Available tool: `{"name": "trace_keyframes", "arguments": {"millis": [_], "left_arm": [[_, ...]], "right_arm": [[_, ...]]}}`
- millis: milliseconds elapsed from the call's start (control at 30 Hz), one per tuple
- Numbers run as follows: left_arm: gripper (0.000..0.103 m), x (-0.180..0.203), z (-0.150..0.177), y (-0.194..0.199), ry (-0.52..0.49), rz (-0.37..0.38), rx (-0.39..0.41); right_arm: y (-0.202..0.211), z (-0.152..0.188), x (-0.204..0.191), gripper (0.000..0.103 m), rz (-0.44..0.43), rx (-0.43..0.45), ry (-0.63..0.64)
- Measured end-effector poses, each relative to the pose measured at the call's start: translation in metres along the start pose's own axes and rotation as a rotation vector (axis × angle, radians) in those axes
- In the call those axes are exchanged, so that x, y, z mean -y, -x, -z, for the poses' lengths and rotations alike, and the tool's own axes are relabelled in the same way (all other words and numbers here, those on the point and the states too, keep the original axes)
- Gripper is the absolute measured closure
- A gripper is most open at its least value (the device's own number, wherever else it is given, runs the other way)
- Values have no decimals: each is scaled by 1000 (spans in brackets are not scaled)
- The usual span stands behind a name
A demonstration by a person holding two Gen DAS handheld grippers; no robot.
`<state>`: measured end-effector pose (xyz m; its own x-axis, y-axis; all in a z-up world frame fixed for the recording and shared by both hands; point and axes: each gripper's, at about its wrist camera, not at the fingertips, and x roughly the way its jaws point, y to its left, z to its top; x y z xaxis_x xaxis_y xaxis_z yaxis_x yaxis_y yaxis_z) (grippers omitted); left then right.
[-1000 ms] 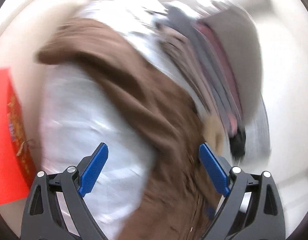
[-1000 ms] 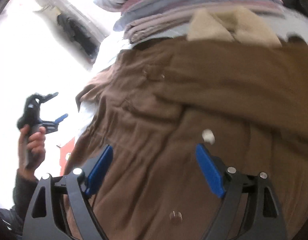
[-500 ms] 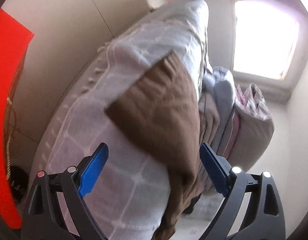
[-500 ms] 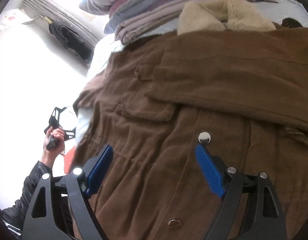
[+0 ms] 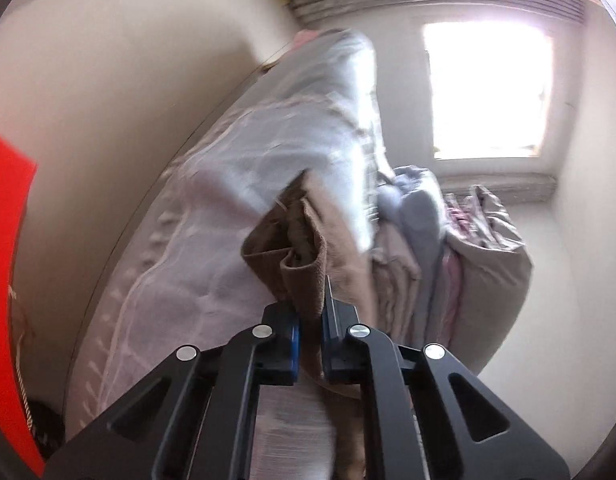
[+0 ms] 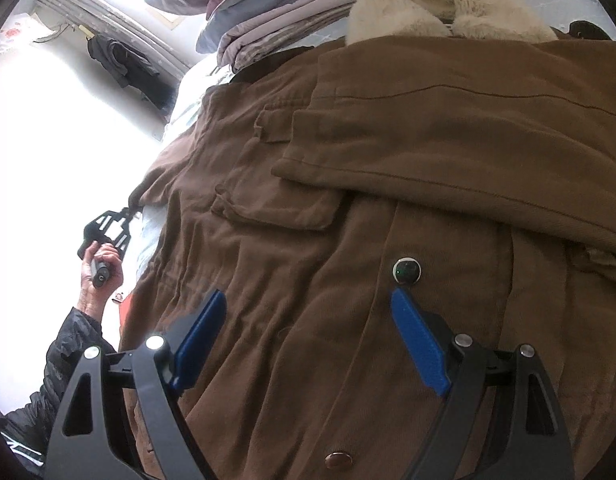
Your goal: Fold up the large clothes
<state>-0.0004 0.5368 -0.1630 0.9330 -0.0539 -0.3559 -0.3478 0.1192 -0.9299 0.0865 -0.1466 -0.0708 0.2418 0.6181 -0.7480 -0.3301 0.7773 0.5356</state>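
Note:
A large brown coat [image 6: 347, 208] with a cream fleece collar [image 6: 447, 12] lies spread over the bed, one sleeve folded across its front. My right gripper [image 6: 308, 324] hovers open just above the coat's button placket, with nothing between its blue pads. At the coat's far left edge my left gripper [image 6: 128, 214] is shut on the brown sleeve cuff [image 5: 296, 248]. In the left wrist view the gripper [image 5: 311, 332] pinches that cuff between its pads, and the cloth bunches up in front of them.
The bed [image 5: 196, 216] has a pale lilac checked cover. Folded quilts and blankets [image 6: 268, 8] are stacked at its head, by the collar. A bright window [image 5: 487, 92], a red panel [image 5: 4, 280] and a cream wall [image 5: 108, 80] surround the bed. A dark garment [image 6: 124, 64] hangs near the window.
My left gripper swung down to the bed's side, then shut on the sleeve cuff; it was wide open in both earlier frames. The right gripper stays open over the coat front.

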Motion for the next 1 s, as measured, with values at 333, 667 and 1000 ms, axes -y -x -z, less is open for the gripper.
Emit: {"name": "trace_keyframes", "arguments": {"millis": [333,667,1000], "left_arm": [[97,157,36,2,-191,203,-44],[97,335,262,-35,-530,394,-354],[94,254,566,-171,-766,147,-849]], "right_arm": [[40,-8,17,21,-81,106,-109],[144,-6,55,20,-234,352,-289],[217,23,129,20,-328,545,-498]]}}
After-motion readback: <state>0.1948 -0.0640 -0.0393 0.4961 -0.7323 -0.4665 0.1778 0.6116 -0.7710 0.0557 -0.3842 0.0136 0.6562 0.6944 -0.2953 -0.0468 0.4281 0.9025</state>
